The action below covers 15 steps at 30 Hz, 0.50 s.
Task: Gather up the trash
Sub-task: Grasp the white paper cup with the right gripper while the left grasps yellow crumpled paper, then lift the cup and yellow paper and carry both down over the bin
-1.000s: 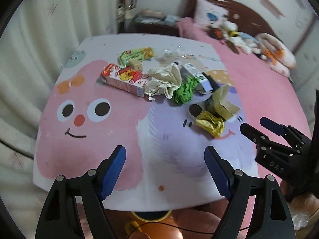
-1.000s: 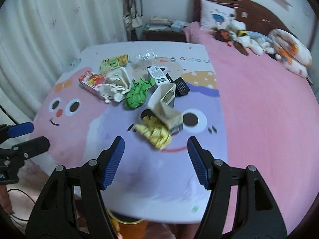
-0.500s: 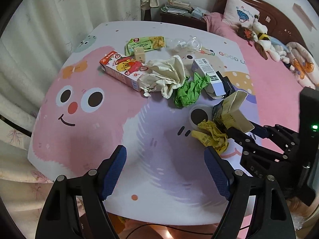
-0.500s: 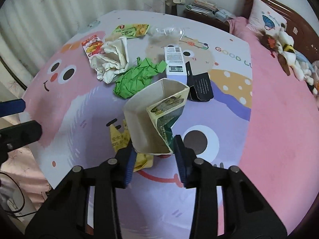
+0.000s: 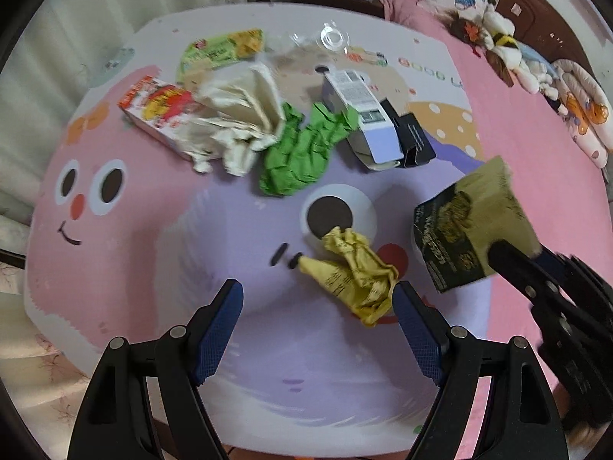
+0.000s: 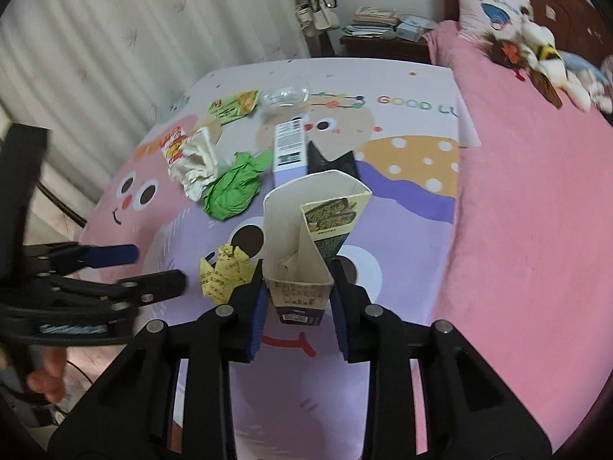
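An open carton [image 6: 306, 230], cream inside and dark printed outside, stands between the blue pads of my right gripper [image 6: 299, 301]. The jaws are closing and the pads press its base. From the left wrist the carton [image 5: 471, 226] hangs tilted at the right, above the cloth. A crumpled yellow wrapper [image 5: 352, 272] lies on the purple patch, just ahead of my left gripper [image 5: 318, 299] and nearer its right finger. The left gripper is open and holds nothing. In the right wrist view that gripper [image 6: 153, 268] comes in from the left, beside the wrapper [image 6: 224, 276].
Further back on the cartoon-print cloth [image 5: 153, 268] lie green crumpled paper [image 5: 302, 153], cream crumpled paper [image 5: 241, 122], a red snack box [image 5: 161, 111], a green packet [image 5: 222, 50], a white carton [image 5: 360, 115], a black box [image 5: 413, 138] and a clear cup [image 5: 333, 38]. Pink bedding [image 6: 536, 191] at right, curtain left.
My right gripper has shut on the carton and lifted it off the cloth. My left gripper has moved forward and down, close to the yellow wrapper, still open.
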Available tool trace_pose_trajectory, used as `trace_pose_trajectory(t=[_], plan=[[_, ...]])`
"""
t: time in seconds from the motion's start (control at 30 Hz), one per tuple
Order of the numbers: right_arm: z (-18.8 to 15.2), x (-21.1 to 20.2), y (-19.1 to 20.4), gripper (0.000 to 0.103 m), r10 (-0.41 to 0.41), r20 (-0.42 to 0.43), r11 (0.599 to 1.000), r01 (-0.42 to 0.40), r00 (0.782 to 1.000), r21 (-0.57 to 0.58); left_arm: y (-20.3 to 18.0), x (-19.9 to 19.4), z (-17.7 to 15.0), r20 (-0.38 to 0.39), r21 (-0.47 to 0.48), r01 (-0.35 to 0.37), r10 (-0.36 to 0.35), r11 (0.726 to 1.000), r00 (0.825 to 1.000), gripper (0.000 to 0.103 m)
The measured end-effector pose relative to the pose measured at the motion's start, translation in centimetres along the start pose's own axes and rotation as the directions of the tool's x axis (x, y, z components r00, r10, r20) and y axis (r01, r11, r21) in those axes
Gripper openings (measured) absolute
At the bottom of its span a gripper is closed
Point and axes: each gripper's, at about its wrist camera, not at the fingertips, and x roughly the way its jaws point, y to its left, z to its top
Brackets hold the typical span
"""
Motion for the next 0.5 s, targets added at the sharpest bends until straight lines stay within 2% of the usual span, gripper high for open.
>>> trace_pose_trajectory(t=[0.27, 0.37, 0.43, 0.5], plan=[[-1.4, -1.0, -1.3, 0.026, 0.027, -0.001, 0.998, -0.027, 1.000, 0.051, -1.6, 4.7, 1.4, -0.105, -0.036, 0.007, -0.010, 0.999, 0.994, 0.081], [-1.7, -0.9, -1.3, 0.026, 0.031, -0.007, 0.998, -0.031, 0.999, 0.052, -1.9, 5.8, 1.6, -0.118, -0.040, 0.013, -0.017, 0.999, 0.993, 0.068], [-1.8, -0.8, -1.2, 0.026, 0.032, -0.009, 0.998, -0.031, 0.999, 0.049, -2.0, 6.1, 1.6, -0.117, -0.044, 0.022, -0.027, 0.999, 0.993, 0.065], [-1.9, -0.8, -1.0, 0.026, 0.031, -0.013, 0.998, -0.030, 0.999, 0.048, -2.1, 6.1, 1.7, -0.111, -0.043, 0.037, -0.042, 0.998, 0.993, 0.058]])
